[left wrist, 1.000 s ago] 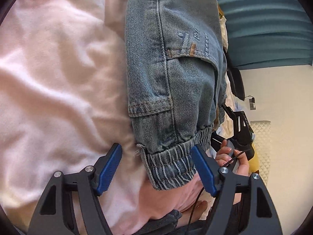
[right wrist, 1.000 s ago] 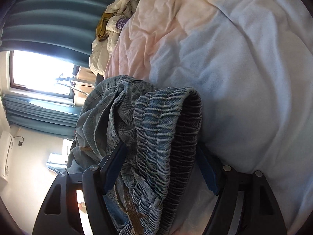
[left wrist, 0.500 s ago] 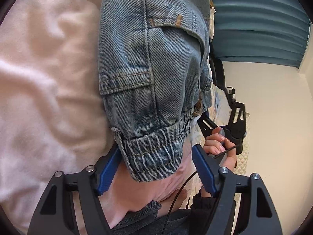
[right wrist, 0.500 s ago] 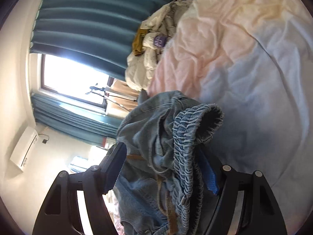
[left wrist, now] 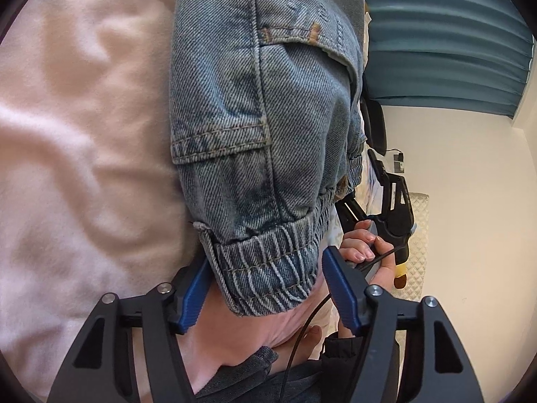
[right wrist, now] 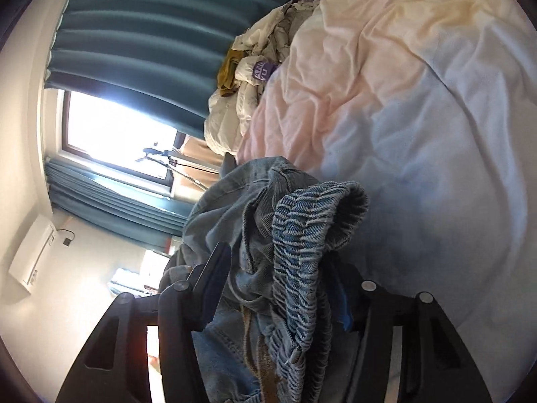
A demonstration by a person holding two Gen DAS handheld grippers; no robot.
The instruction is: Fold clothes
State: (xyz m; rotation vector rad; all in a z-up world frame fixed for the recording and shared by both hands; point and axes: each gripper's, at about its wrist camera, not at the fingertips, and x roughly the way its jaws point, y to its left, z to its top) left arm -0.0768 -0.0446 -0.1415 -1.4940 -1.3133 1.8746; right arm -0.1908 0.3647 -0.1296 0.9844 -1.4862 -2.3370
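Note:
A blue denim garment (left wrist: 261, 117) with a flap pocket and a ribbed elastic cuff (left wrist: 268, 272) hangs over the pink bedding (left wrist: 84, 134). My left gripper (left wrist: 266, 290) is open, and the cuff sits loosely between its blue fingers (left wrist: 193, 294). In the right wrist view, my right gripper (right wrist: 280, 295) is shut on a bunched elastic band of the same denim garment (right wrist: 302, 235). The rest of the denim hangs off to the left. The left wrist view shows a hand (left wrist: 365, 245) holding the right gripper's black body (left wrist: 396, 201) at the garment's right edge.
White and pink bedding (right wrist: 419, 134) fills the right side. A pile of cream and mustard clothes (right wrist: 248, 94) lies at its far end. Teal curtains (right wrist: 134, 33), a bright window (right wrist: 110, 127) and a wall air conditioner (right wrist: 30, 258) stand beyond. A dark sleeve (left wrist: 241, 369) is under the left gripper.
The right gripper has swung up with the denim, bringing more curtain and window into its view. In the left wrist view the cuff has slid slightly left and up between the open fingers.

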